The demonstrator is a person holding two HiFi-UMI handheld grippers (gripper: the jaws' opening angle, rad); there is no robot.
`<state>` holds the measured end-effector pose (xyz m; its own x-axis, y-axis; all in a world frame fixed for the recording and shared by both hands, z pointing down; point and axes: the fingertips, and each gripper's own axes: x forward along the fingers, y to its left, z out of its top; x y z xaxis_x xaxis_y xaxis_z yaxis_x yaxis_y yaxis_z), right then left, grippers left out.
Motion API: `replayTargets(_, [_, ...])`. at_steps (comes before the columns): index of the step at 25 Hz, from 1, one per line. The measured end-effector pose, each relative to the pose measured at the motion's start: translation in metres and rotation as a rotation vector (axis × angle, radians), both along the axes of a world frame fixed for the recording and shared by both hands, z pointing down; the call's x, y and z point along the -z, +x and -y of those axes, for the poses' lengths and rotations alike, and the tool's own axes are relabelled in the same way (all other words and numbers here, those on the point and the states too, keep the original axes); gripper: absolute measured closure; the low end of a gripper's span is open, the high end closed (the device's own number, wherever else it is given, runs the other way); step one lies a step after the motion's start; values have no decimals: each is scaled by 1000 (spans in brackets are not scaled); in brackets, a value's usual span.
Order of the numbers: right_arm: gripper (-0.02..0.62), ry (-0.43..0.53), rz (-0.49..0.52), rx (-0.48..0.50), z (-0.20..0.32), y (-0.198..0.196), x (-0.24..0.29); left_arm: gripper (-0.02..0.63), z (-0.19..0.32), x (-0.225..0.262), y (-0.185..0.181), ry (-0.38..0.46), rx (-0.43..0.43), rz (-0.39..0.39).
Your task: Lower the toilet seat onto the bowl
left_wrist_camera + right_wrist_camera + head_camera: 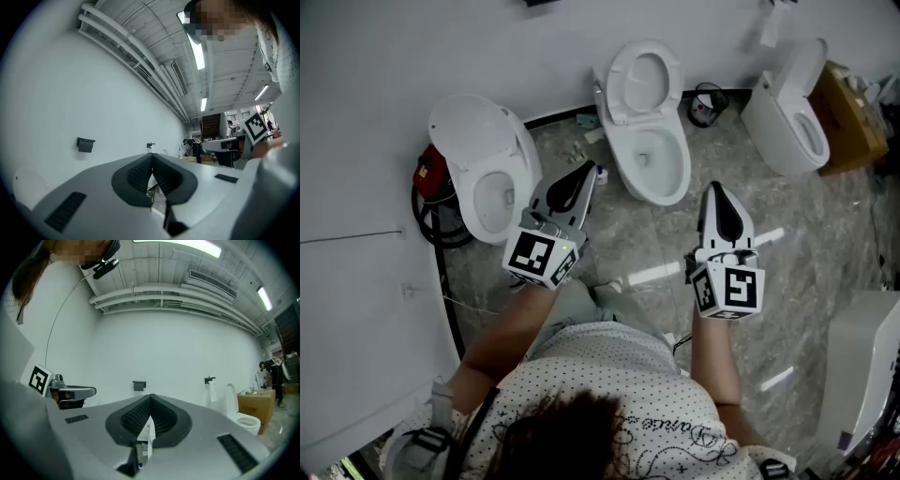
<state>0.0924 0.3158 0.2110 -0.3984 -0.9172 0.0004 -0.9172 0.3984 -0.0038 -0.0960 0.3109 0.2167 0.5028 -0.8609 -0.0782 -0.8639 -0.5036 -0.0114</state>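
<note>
Three toilets are seen along the far edge of the floor (pixel 619 239), where it meets the white wall (pixel 384 56). The middle toilet (pixel 667 195) is straight ahead. Its toilet seat (pixel 645 56) is stood up and leans back toward the wall, and the bowl (pixel 626 164) is left open below it. The left gripper (pixel 584 174) and the right gripper (pixel 718 193) are held level over the floor, well apart from the seat, with the middle toilet between them and further on. The jaws of both are pressed tight together, and nothing is held in either one. A few things could go wrong from here. The wrong toilet could be picked, because the left toilet (pixel 487 178) and the right toilet (pixel 792 112) also have a part stood up. If the seat is only pushed with shut jaws, it cannot be held back, so it could be tipped too far and dropped with a bang on the bowl. The seat looks smooth and round, so a jaw tip could be slid off it and knocked into the wall. The lid behind the seat could be pulled down too if both are caught at once. It is judged that a soft landing will be had only if the jaws are opened, closed on the seat's rim, and brought down slowly
</note>
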Motion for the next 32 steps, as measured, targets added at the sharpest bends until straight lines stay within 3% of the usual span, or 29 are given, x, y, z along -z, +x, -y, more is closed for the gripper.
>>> replayTargets(4, [586,-1,8,-6,1,2,1,603,1,0,0,0,2,-1])
replayTargets(9, [584,11,87,17,0,3,4,603,0,0,0,-3,1,-1])
replayTargets(17, [575,-18,70,18,3,4,1,594,4,0,1,-29,-9,-35])
replayTargets(19, [522,-26,81,31,3,4,-1,572,5,-4,3,-54,-12,-44])
replayTargets(23, [348,-64,102,93,12,-4,-4,446,14,-5,4,-84,0,-59])
replayTargets(26, [316,-86,107,109,23,-11,-8,431,24,2,0,-59,1,-100])
replayTargets(29, [293,-91,130,111,40,-13,-10,352,41,0,0,-64,-6,-73])
replayTargets(32, [265,-73,124,111,58,-16,-10,321,63,-3,1,-70,-18,-46])
